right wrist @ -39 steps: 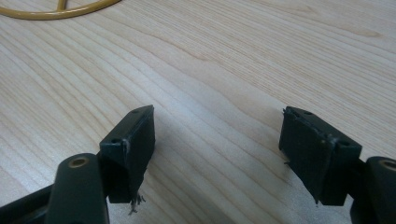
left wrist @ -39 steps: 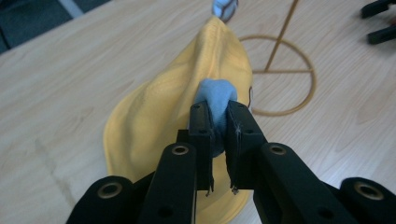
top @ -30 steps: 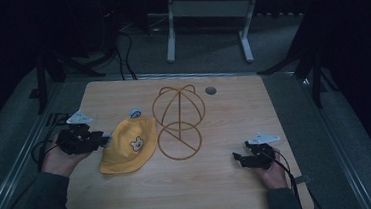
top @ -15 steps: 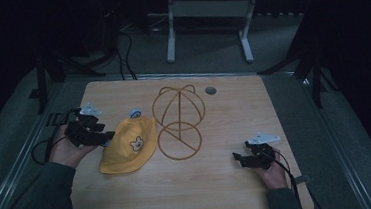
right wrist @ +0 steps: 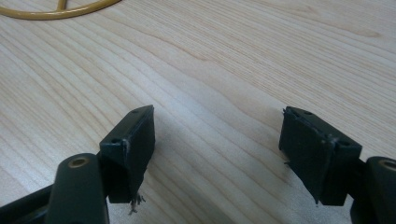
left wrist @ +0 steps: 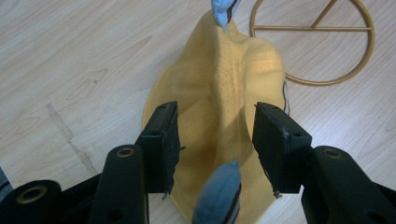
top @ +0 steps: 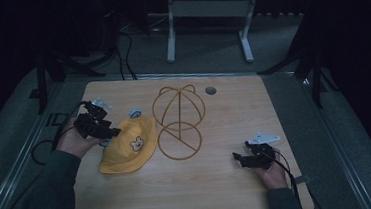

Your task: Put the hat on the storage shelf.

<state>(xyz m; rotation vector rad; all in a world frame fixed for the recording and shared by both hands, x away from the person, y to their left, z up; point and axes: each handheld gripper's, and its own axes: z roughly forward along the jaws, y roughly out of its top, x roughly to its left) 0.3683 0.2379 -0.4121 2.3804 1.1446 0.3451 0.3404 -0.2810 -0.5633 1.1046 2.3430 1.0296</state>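
A yellow bucket hat (top: pixel 126 146) with a bear face and blue ears lies flat on the wooden table (top: pixel 205 193), left of a gold wire hat stand (top: pixel 159 142). My left gripper (top: pixel 109 134) hovers at the hat's left edge. Its jaws have just been opening and now stand wide. In the left gripper view the hat (left wrist: pixel 219 93) lies under and between the jaws of the left gripper (left wrist: pixel 215 126), untouched by the pads, with one blue ear (left wrist: pixel 219 196) close in front. My right gripper (top: pixel 238 158) rests open near the table's right front, and in its own view the right gripper (right wrist: pixel 217 135) has bare wood between its jaws.
A small grey disc (top: pixel 210 90) sits in the tabletop behind the stand. The stand's base ring (left wrist: pixel 369 46) lies beyond the hat, and its edge (right wrist: pixel 60 14) is far ahead of the right jaws. A white metal frame (top: pixel 206 12) and cables (top: pixel 123 44) are on the floor behind.
My left hand has moved away from the person and rightward, closer over the hat's edge. The hat, the stand and the right hand have stayed put.
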